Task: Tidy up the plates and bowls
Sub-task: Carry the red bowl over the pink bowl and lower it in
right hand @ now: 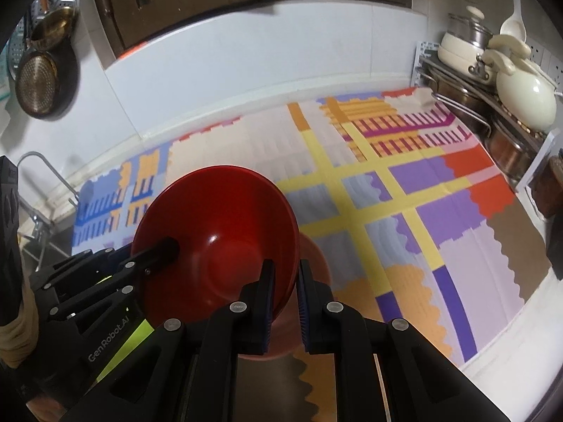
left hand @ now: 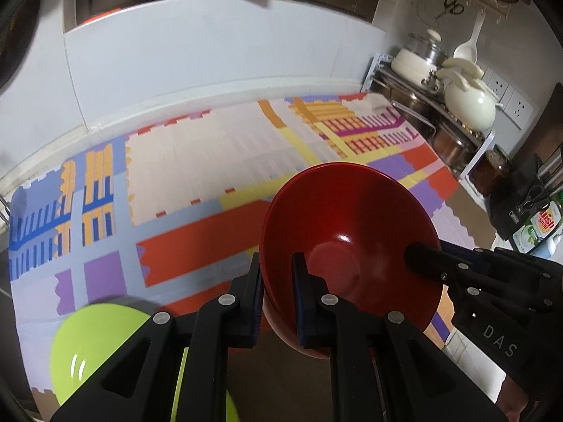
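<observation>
Both claws, left gripper and right gripper, pinch opposite rims of the red bowl mid-frame, so level hands matter for lowering it.

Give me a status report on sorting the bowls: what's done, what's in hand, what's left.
Done: nothing looks finished; no sorted stack shows on the patterned mat. In hand: the red bowl is held above the mat, the left gripper pinching its near rim and the right gripper pinching the opposite rim. Left: set the red bowl down, then deal with the green bowl lying at the mat's near left corner.
</observation>
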`<state>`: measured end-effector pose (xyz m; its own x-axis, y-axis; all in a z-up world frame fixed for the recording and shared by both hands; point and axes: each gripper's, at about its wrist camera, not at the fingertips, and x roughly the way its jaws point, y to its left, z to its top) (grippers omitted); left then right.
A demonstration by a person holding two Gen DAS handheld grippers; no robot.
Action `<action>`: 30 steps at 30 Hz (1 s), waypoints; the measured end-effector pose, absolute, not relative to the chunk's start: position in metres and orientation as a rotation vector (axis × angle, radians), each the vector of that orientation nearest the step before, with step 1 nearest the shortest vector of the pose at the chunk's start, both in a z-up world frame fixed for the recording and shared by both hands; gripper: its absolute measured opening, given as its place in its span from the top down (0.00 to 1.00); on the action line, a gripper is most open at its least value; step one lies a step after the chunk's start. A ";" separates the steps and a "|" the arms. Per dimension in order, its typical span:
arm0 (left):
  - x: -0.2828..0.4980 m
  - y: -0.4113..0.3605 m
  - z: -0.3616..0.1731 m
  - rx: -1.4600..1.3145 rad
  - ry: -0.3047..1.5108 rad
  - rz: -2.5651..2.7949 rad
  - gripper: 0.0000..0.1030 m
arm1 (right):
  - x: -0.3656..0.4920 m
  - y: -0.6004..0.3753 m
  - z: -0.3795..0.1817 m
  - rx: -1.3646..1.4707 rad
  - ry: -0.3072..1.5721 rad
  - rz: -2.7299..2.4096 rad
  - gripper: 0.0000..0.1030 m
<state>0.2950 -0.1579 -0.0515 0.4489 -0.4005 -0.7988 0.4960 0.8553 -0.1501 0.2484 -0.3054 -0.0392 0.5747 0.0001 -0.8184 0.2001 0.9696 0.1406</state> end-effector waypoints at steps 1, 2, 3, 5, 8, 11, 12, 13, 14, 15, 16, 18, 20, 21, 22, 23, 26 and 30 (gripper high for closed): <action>0.294 -0.160 -0.055 0.113 0.964 -0.552 0.85 | 0.248 -0.307 -0.041 0.227 0.959 -0.117 0.87; 0.294 -0.162 -0.057 0.116 0.971 -0.549 0.85 | 0.248 -0.310 -0.044 0.227 0.965 -0.115 0.87; 0.293 -0.164 -0.060 0.118 0.977 -0.544 0.85 | 0.247 -0.311 -0.046 0.226 0.970 -0.112 0.87; 0.293 -0.166 -0.064 0.122 0.988 -0.536 0.85 | 0.247 -0.314 -0.050 0.222 0.981 -0.105 0.87; 0.292 -0.170 -0.071 0.135 1.000 -0.522 0.85 | 0.248 -0.317 -0.058 0.217 0.998 -0.094 0.86; 0.291 -0.172 -0.078 0.138 1.018 -0.514 0.85 | 0.249 -0.317 -0.064 0.207 1.018 -0.078 0.87; 0.290 -0.172 -0.079 0.141 1.023 -0.511 0.85 | 0.249 -0.317 -0.065 0.203 1.020 -0.077 0.86; 0.290 -0.173 -0.081 0.145 1.025 -0.507 0.85 | 0.249 -0.318 -0.067 0.196 1.025 -0.075 0.86; 0.289 -0.173 -0.082 0.150 1.027 -0.501 0.85 | 0.249 -0.318 -0.069 0.192 1.029 -0.071 0.87; 0.289 -0.174 -0.084 0.153 1.030 -0.497 0.85 | 0.249 -0.318 -0.070 0.190 1.034 -0.067 0.87; 0.289 -0.174 -0.084 0.152 1.034 -0.496 0.85 | 0.249 -0.318 -0.071 0.188 1.035 -0.063 0.86; 0.288 -0.175 -0.086 0.153 1.039 -0.491 0.85 | 0.250 -0.318 -0.073 0.174 1.039 -0.058 0.86; 0.288 -0.176 -0.087 0.158 1.038 -0.482 0.85 | 0.250 -0.318 -0.076 0.165 1.043 -0.054 0.86; 0.287 -0.176 -0.088 0.161 1.038 -0.477 0.84 | 0.250 -0.319 -0.077 0.165 1.045 -0.050 0.86; 0.287 -0.176 -0.088 0.160 1.036 -0.478 0.84 | 0.250 -0.319 -0.078 0.166 1.048 -0.046 0.86; 0.287 -0.176 -0.088 0.161 1.034 -0.475 0.84 | 0.251 -0.319 -0.080 0.168 1.052 -0.040 0.86; 0.288 -0.178 -0.090 0.161 1.036 -0.480 0.78 | 0.250 -0.319 -0.082 0.151 1.048 -0.034 0.86; 0.287 -0.180 -0.088 0.157 1.036 -0.498 0.69 | 0.250 -0.319 -0.083 0.147 1.052 -0.027 0.84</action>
